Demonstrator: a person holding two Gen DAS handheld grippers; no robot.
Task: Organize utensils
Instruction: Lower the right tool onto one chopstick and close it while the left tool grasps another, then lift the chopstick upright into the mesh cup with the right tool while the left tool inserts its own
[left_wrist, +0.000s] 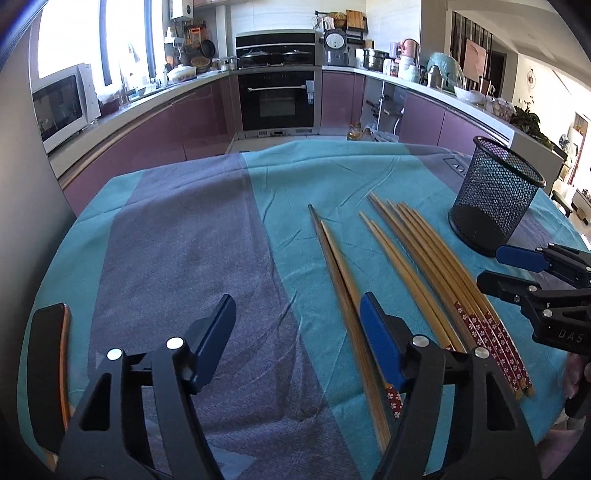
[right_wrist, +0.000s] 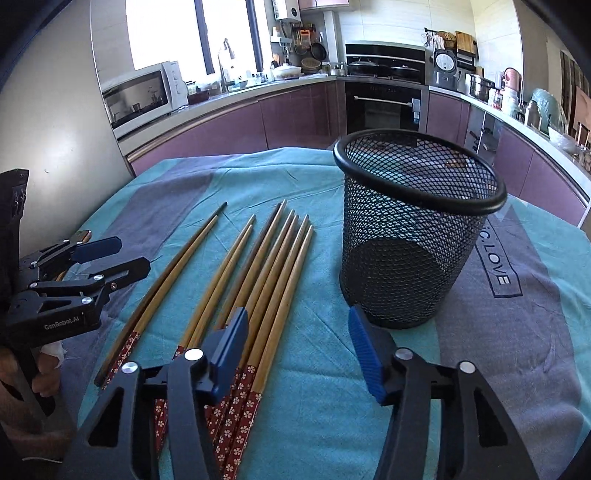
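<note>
Several wooden chopsticks (left_wrist: 413, 266) with red flowered ends lie side by side on the blue and purple tablecloth (left_wrist: 177, 243); they also show in the right wrist view (right_wrist: 258, 280). A black mesh cup (left_wrist: 495, 199) stands upright and empty to their right, close ahead in the right wrist view (right_wrist: 410, 229). My left gripper (left_wrist: 297, 321) is open and empty, its right finger over the leftmost chopsticks. My right gripper (right_wrist: 297, 332) is open and empty, above the chopsticks' red ends, just before the cup.
A dark phone (left_wrist: 48, 369) lies at the table's left edge. Kitchen counters with a microwave (left_wrist: 62, 103), an oven (left_wrist: 277, 99) and pots ring the far side. The cloth bears printed lettering (right_wrist: 495, 266) to the right of the cup.
</note>
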